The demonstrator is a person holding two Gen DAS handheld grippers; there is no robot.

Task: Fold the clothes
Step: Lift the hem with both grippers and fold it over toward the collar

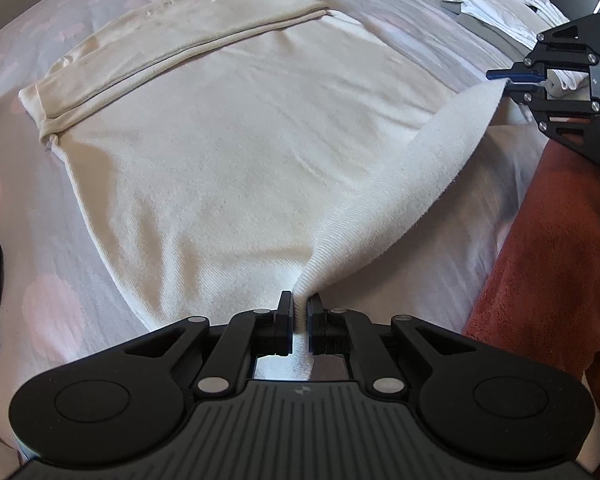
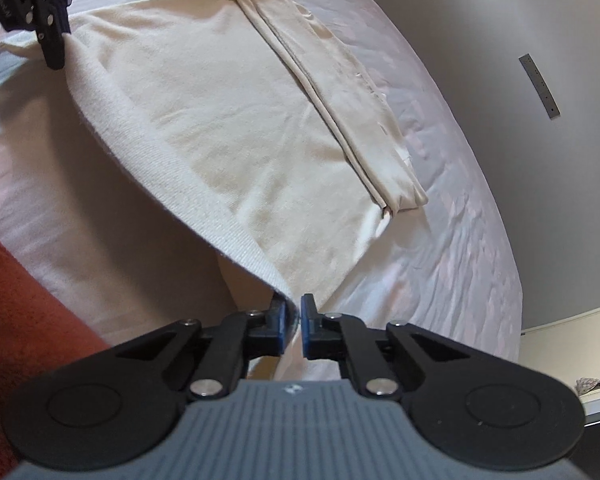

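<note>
Sweater (image 1: 228,152) lies flat on bed (image 1: 400,8), sleeves folded across far end, hem lifted w/ left gripper (image 1: 299,312) & right gripper (image 2: 294,320) each clamped on a corner; red blanket (image 1: 540,260) alongside, white cloths (image 1: 496,12) beyond.

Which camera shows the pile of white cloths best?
The left wrist view: the pile of white cloths lies at the far right, beyond the cream garment, partly hidden behind the right gripper. The right wrist view does not show it at all.

a cream garment (image 1: 228,152) is lying on a pale lilac sheet (image 1: 60,280) showing faint pink blotches, a rust-red blanket (image 1: 540,260) glowing alongside
</note>
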